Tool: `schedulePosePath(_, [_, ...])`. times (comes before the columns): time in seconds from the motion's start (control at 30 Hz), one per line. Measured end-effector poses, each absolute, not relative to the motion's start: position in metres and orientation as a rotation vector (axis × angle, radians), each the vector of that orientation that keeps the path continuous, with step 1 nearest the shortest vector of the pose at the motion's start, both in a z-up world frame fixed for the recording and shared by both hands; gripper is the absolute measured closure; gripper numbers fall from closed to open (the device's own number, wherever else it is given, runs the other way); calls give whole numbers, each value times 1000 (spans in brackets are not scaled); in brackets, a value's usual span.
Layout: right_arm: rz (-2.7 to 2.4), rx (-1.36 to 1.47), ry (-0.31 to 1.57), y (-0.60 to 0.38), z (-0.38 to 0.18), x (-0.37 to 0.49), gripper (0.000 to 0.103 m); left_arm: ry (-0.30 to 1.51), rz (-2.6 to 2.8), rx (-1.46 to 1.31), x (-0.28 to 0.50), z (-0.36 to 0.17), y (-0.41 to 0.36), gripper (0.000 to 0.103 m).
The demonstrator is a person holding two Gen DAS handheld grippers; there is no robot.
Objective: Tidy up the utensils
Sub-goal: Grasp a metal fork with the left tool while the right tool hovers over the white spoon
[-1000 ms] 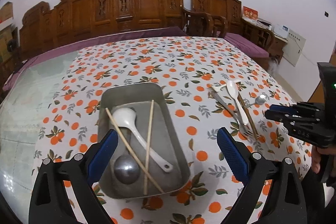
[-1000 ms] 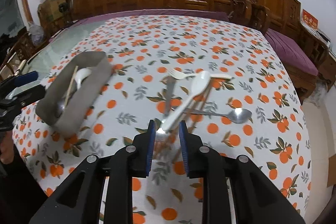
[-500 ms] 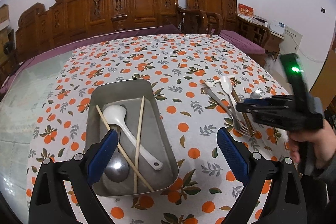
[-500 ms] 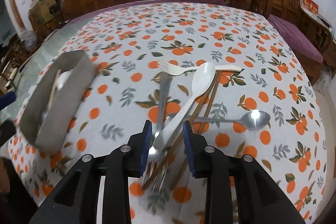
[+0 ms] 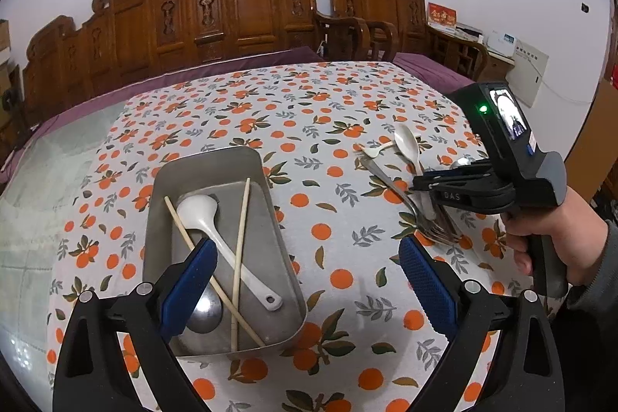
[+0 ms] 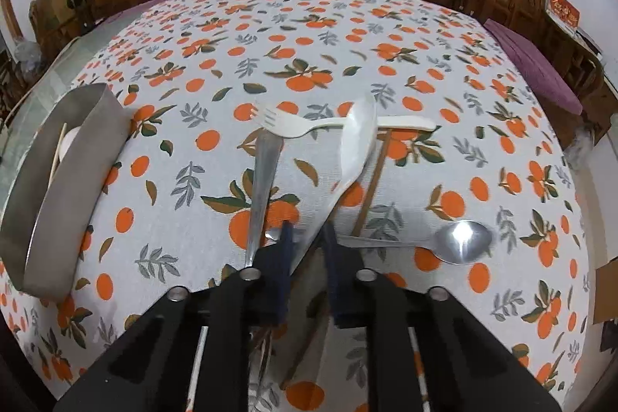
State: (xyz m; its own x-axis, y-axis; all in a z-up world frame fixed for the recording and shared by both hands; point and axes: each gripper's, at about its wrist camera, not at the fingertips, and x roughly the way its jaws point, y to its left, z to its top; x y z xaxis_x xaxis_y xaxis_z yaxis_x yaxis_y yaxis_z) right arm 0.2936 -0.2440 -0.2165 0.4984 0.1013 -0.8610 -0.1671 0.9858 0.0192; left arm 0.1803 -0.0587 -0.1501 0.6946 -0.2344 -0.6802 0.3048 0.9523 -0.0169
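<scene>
A metal tray (image 5: 210,165) on the orange-print tablecloth holds a white ladle (image 5: 216,230), a metal spoon (image 5: 204,311) and two chopsticks (image 5: 241,238). My left gripper (image 5: 305,280) is open above the tray's near end. My right gripper (image 6: 307,230) is shut on the handle of a white plastic spoon (image 6: 357,141) that lies in a pile with a white plastic fork (image 6: 309,124), a metal fork (image 6: 262,176), a metal spoon (image 6: 455,242) and brown chopsticks (image 6: 372,180). The right gripper also shows in the left wrist view (image 5: 421,182).
The tray stands at the left in the right wrist view (image 6: 58,188). Carved wooden chairs (image 5: 247,10) line the table's far side. A purple cushion (image 6: 533,64) lies past the table's right edge.
My right gripper has dropped closer to the table and moved forward along the white spoon's handle. The left gripper has backed off a little from the tray.
</scene>
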Motion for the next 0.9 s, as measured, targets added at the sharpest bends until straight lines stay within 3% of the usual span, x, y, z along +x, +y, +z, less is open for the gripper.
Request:
schedulePosePath(0.13, [187,-53,1020,-250,-210,287,99,738,-300,111,177,-150,-64,12])
schedulePosePath(0.63, [256,77,855,-295,-176,261,99,750,-298,153,178,-152,-104,12])
schedulePosePath(0.9, [181,97,863,-343,-190,271,99,840,-307,72,211,-180,-137,12])
